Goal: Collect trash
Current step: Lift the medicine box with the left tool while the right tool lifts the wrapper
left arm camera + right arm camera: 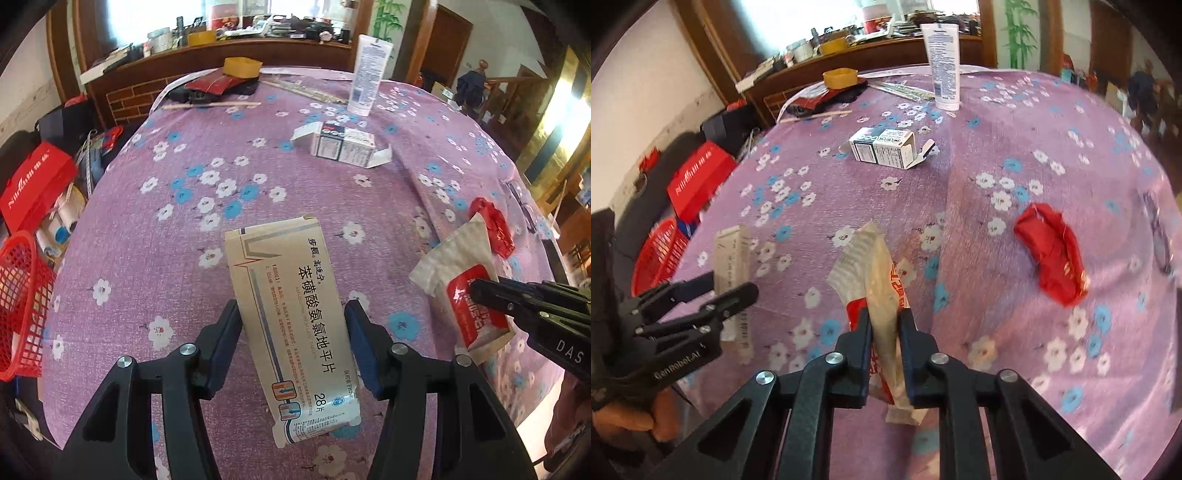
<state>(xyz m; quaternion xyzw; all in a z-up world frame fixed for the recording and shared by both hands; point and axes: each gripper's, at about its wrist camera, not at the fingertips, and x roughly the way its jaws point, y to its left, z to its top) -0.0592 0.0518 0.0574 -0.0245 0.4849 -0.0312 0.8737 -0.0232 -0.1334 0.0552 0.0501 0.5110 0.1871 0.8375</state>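
Note:
My left gripper (292,314) is shut on a flat white medicine box (291,310) with Chinese print, held just above the purple flowered tablecloth (184,258). My right gripper (884,314) is shut on a red and white snack wrapper (875,258); the wrapper also shows in the left wrist view (458,277). A crumpled red wrapper (1052,254) lies on the cloth to the right. A small opened carton (884,147) lies farther back. The left gripper (729,286) with its box (733,254) shows at the left of the right wrist view.
A white tube (943,59) stands at the far side of the table, near a yellow tape roll (840,77), dark items and thin sticks (820,115). A red mesh basket (22,302) and a red bag (35,184) sit beside the table's left edge.

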